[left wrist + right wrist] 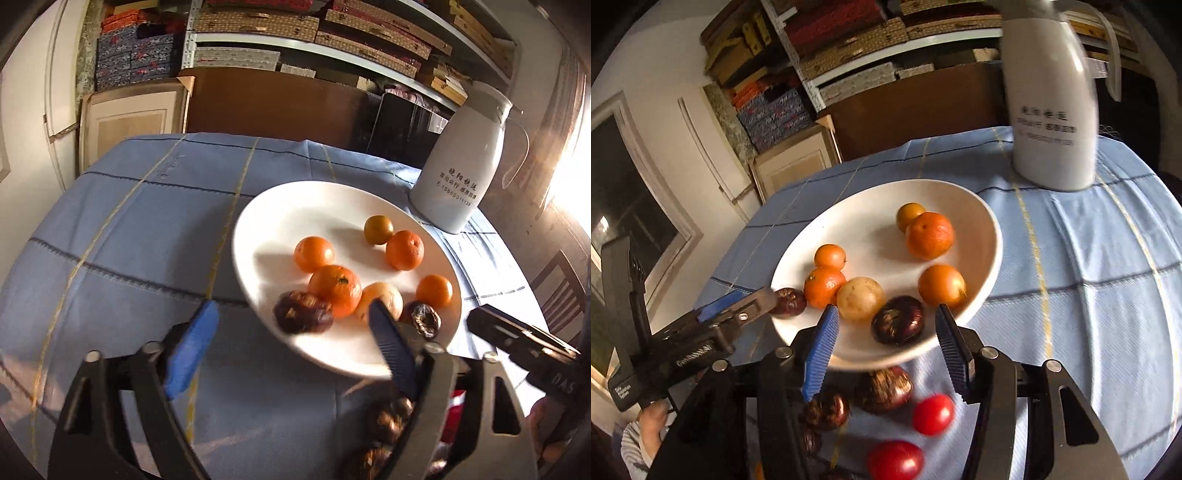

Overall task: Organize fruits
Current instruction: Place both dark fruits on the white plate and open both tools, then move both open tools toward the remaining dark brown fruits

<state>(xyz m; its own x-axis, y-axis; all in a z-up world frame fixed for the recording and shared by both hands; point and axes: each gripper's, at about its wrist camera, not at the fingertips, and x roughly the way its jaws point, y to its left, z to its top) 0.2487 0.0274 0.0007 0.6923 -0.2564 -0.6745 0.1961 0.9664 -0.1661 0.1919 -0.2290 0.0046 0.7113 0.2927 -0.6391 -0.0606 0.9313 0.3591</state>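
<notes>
While on one plate (871,236), four oranges (929,234), two chestnuts (897,319).

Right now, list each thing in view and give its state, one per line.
Left gripper: open, fingers empty, straddling the plate's near edge.
Right gripper: open, empty.
Plate: upright on the tablecloth, holding fruit.
Oranges: resting loose in the plate.
Dark chestnuts: two in the plate, others on the cloth.
Red tomatoes: on the cloth, outside the plate.
White jug: standing upright.

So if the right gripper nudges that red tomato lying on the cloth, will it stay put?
Probably not: the red tomato looks round and glossy, so it may roll on the tablecloth. Its smooth skin could slip between the pads.
</notes>
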